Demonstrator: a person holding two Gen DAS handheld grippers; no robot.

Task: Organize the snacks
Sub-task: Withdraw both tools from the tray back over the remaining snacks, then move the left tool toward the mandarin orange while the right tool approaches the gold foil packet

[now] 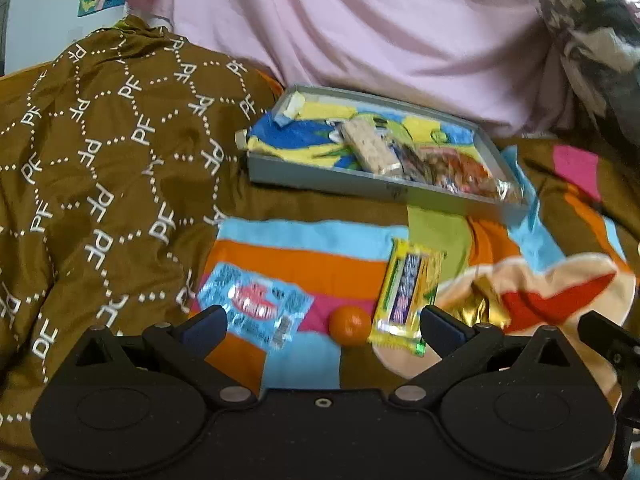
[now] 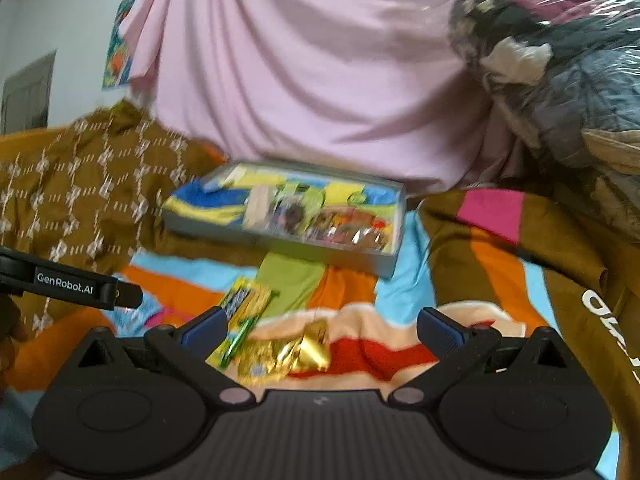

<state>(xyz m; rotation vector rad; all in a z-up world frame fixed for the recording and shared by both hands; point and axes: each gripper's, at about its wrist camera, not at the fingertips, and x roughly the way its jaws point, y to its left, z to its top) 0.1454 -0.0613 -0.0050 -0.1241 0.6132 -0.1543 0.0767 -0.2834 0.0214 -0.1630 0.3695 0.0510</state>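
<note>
Jaws of the left gripper (image 1: 323, 322) are spread wide and empty above the blanket (image 1: 304, 268); a blue packet (image 1: 256, 306), an orange (image 1: 350, 325) and a yellow bar (image 1: 406, 296) are framed between them. The right gripper (image 2: 320, 326) is likewise spread, over a gold wrapper (image 2: 288, 354). Farther back, bars are seen in the grey tray (image 1: 320, 182).

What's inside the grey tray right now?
The grey tray holds a pale cereal bar and a few shiny snack packets on a colourful printed lining. Anything beneath the packets is covered.
</note>
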